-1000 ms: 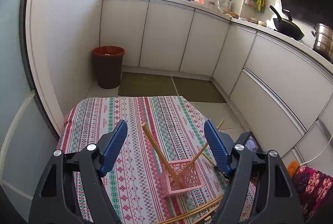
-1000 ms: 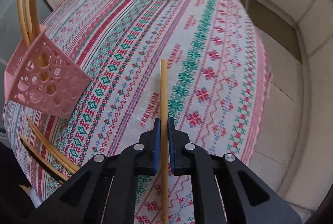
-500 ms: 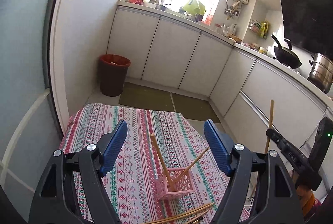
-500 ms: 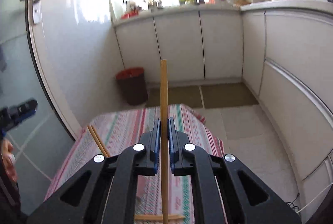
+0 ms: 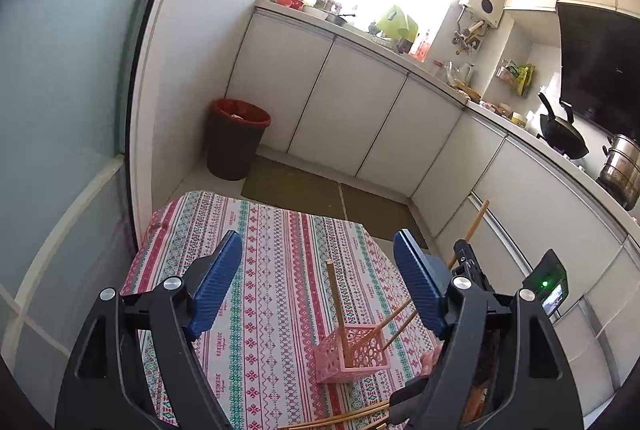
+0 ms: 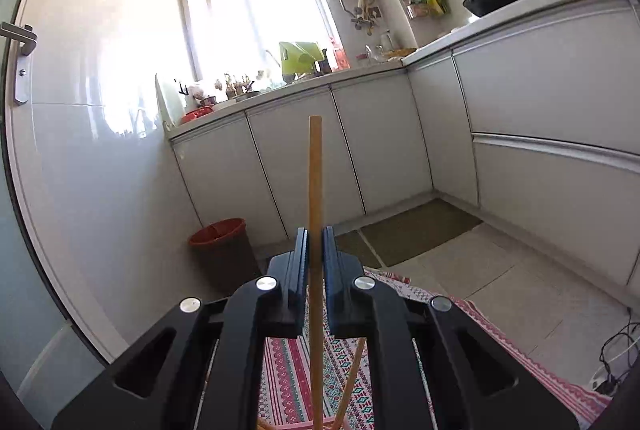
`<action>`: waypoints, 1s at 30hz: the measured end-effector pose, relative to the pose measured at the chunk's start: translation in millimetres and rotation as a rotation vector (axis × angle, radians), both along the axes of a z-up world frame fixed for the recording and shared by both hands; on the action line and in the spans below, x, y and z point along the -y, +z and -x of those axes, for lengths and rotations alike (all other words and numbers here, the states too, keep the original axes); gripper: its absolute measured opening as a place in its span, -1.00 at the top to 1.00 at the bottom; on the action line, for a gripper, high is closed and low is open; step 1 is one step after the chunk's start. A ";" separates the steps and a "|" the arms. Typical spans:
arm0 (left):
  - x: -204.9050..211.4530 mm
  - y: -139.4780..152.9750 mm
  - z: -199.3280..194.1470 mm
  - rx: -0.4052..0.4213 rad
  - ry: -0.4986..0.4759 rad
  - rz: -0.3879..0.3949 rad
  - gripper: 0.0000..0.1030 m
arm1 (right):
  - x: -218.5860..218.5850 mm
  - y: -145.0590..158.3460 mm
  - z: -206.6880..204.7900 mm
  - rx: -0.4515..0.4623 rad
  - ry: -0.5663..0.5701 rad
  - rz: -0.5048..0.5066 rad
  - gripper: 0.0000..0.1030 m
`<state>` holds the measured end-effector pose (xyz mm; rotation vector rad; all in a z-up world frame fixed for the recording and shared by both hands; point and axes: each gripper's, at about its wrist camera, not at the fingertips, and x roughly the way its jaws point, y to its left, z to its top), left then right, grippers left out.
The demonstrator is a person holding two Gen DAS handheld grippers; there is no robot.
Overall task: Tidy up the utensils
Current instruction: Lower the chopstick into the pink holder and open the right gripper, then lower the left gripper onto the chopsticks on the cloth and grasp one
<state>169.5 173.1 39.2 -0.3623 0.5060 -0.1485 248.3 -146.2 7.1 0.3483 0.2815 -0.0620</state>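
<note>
A pink perforated basket (image 5: 352, 352) stands on the patterned tablecloth (image 5: 272, 270) with several wooden chopsticks (image 5: 336, 304) leaning in it. My left gripper (image 5: 318, 278) hovers above and behind the basket, open and empty. My right gripper (image 6: 315, 250) is shut on one wooden chopstick (image 6: 315, 174) that points up and forward; in the left wrist view that gripper (image 5: 466, 260) and its chopstick (image 5: 478, 220) show at the right, above the basket. More chopsticks (image 5: 340, 418) lie on the cloth near the bottom edge.
White cabinets (image 5: 360, 110) and a counter run along the back and right. A red-rimmed bin (image 5: 236, 138) stands on the floor by the wall. A black pan (image 5: 560, 134) and a steel pot (image 5: 620, 166) sit on the right counter. Cables (image 6: 616, 362) lie on the floor.
My right gripper has risen from low over the cloth and tipped up with its chopstick, so it now faces the cabinets. My left gripper has drawn back and tilted up a little.
</note>
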 end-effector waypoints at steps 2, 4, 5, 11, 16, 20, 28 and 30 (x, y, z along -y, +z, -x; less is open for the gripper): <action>0.0 -3.5 -2.6 -0.013 -0.001 -0.008 -0.44 | -3.3 -15.0 -4.1 -0.005 -0.005 -0.002 0.85; 1.0 -6.5 -3.8 -0.024 -0.001 -0.020 -0.44 | -11.5 -29.8 -2.5 -0.001 0.001 0.016 0.85; 1.0 -7.5 -3.7 -0.027 0.001 -0.026 -0.44 | -16.0 -36.2 0.5 0.001 0.006 0.026 0.85; -1.7 -4.7 0.7 -0.016 0.011 -0.013 -0.55 | -23.2 -30.0 37.6 0.024 0.063 0.068 0.49; 20.3 -5.5 0.5 -0.040 -0.052 -0.063 -0.59 | 4.2 42.9 74.3 0.074 0.078 0.105 -0.24; 48.4 -16.3 1.5 -0.086 -0.134 -0.133 -0.67 | 34.5 63.1 88.6 -0.033 0.098 0.142 -0.70; 116.8 -45.5 12.6 -0.134 -0.344 -0.338 -0.86 | 115.8 24.3 128.0 -0.344 -0.024 0.202 -0.87; 134.9 -58.4 15.4 -0.155 -0.419 -0.385 -0.86 | 137.0 8.4 136.0 -0.429 -0.027 0.145 -0.87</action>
